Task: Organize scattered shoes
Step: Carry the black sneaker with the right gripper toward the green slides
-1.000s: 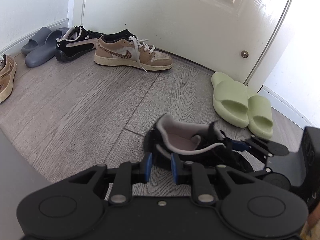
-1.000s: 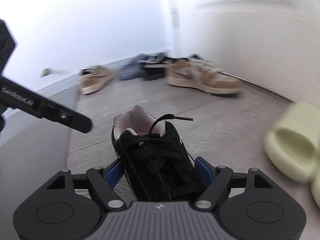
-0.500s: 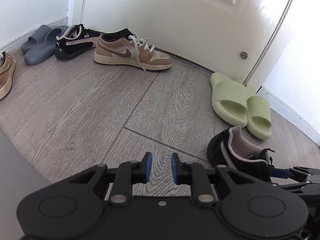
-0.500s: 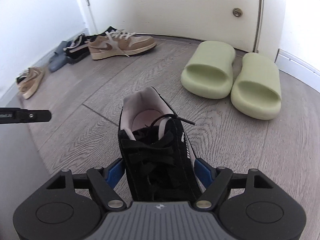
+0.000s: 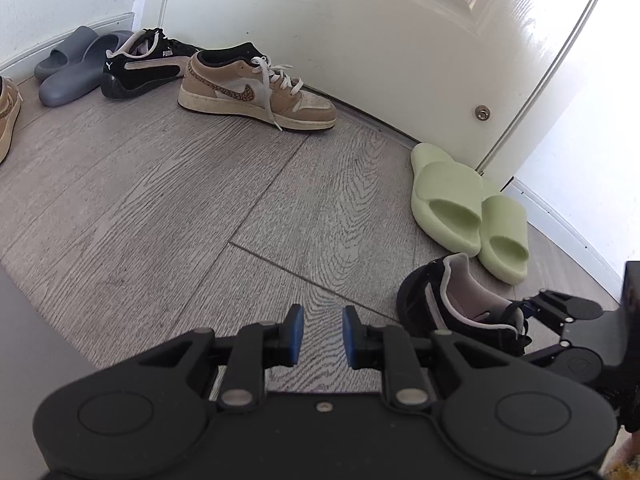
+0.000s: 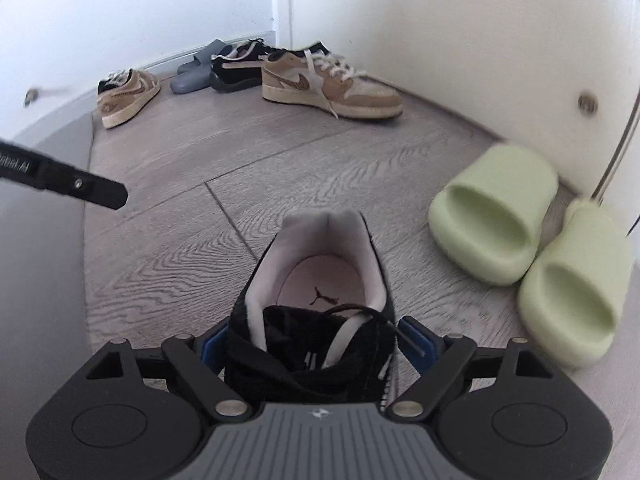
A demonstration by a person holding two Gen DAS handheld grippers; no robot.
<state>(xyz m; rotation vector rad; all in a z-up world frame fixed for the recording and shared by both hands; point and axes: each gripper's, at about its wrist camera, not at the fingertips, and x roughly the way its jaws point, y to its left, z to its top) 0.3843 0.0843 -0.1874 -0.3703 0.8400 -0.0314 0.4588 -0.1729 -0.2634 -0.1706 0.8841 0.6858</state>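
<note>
My right gripper (image 6: 312, 344) is shut on a black sneaker (image 6: 320, 280) with a pale lining, gripping it across the laces, heel pointing away. In the left wrist view the same sneaker (image 5: 452, 304) sits low at the right, just in front of the green slides (image 5: 468, 208), with the right gripper (image 5: 560, 320) behind it. Whether its sole touches the floor I cannot tell. My left gripper (image 5: 320, 336) hovers over bare floor, pads a narrow gap apart, nothing between them. The matching black sneaker (image 5: 140, 68) stands by the door corner.
A tan sneaker (image 5: 256, 88) lies along the white door (image 5: 360, 20); grey slides (image 5: 68, 68) fill the corner. Another tan sneaker (image 6: 128, 92) sits by the left wall. A grey surface (image 5: 24, 340) borders the wood floor (image 5: 180, 200) on the left.
The right gripper has carried the black sneaker from in front of my left gripper over to the right, beside the green slides. The left gripper has barely moved.
</note>
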